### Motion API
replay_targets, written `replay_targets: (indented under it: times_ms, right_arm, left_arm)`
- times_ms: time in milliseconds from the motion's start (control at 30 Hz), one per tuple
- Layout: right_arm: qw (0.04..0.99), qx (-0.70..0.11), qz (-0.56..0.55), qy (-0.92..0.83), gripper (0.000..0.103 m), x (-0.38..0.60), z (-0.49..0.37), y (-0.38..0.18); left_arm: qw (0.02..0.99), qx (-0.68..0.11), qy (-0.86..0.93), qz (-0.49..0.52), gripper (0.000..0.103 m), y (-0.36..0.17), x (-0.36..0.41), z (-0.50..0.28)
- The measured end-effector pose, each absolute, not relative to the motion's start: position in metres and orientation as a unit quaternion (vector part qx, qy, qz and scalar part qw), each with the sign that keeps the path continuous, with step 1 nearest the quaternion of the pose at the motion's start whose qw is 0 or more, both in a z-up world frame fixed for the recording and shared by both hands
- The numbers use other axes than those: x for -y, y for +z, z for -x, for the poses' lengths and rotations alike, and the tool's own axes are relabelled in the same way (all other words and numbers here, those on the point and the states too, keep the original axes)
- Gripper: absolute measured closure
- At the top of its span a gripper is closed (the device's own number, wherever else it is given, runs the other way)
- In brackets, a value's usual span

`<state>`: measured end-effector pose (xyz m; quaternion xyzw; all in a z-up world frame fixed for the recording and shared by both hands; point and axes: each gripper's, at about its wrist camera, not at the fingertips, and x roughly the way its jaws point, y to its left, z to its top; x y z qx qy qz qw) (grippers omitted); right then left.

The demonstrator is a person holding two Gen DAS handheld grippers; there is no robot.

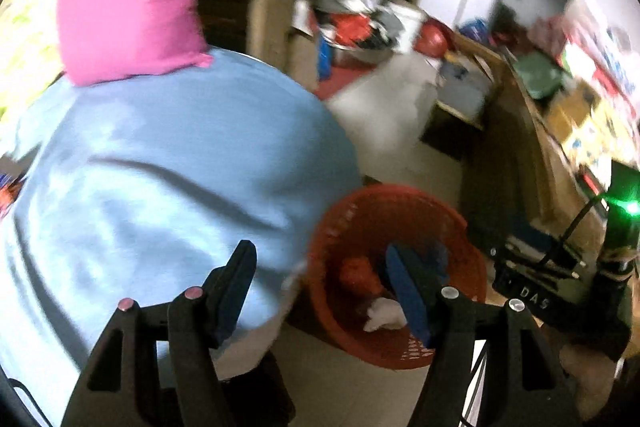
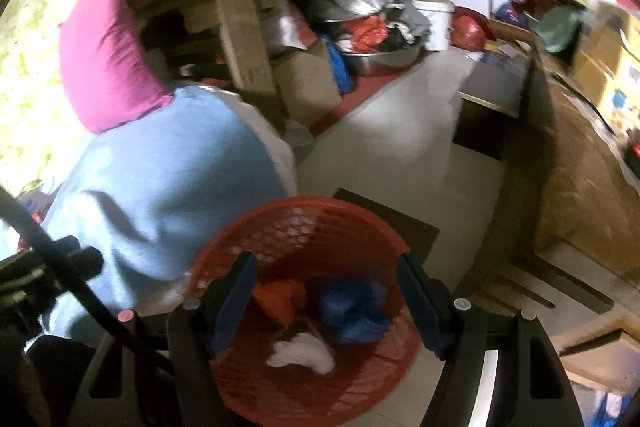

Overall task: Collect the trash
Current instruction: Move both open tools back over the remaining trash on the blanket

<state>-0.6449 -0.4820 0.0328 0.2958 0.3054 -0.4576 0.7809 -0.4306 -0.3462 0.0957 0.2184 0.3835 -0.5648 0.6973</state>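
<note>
Hovering over red basket (image 2: 304,227): orange, blue, white scraps inside (task seemingly near done); we see both grippers' jaws spread, empty.

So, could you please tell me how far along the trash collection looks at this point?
Done: the red basket already holds an orange scrap, a blue crumpled piece and a white wad. In hand: nothing; the left hand-held gripper and the right hand-held gripper both stand open and empty above the basket. Left: no further loose trash is clearly visible on the blue bedcover or the floor, though blur limits that.
</note>
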Motion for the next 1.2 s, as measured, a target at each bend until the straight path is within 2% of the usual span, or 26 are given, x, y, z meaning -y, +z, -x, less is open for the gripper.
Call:
replay_targets:
  times_ms: [267, 700, 1200]
  right_arm:
    - [0.824, -0.311, -0.248, -0.403, 0.028, 0.452, 0.565, 0.059]
    - [0.895, -0.309, -0.172, -0.271, 0.028, 0.373, 0.421, 0.1]
    - [0.922, -0.316, -0.128, -0.182, 0.027, 0.304, 0.332, 0.117]
  left_arm:
    - [0.754, -0.379, -0.511, -0.161, 0.033, 0.115, 0.286, 0.367]
    - [0.819, -0.403, -0.394, -0.106, 0.033, 0.1, 0.192, 0.282]
    - [0.859, -0.416, -0.29, -0.076, 0.033, 0.075, 0.1, 0.21]
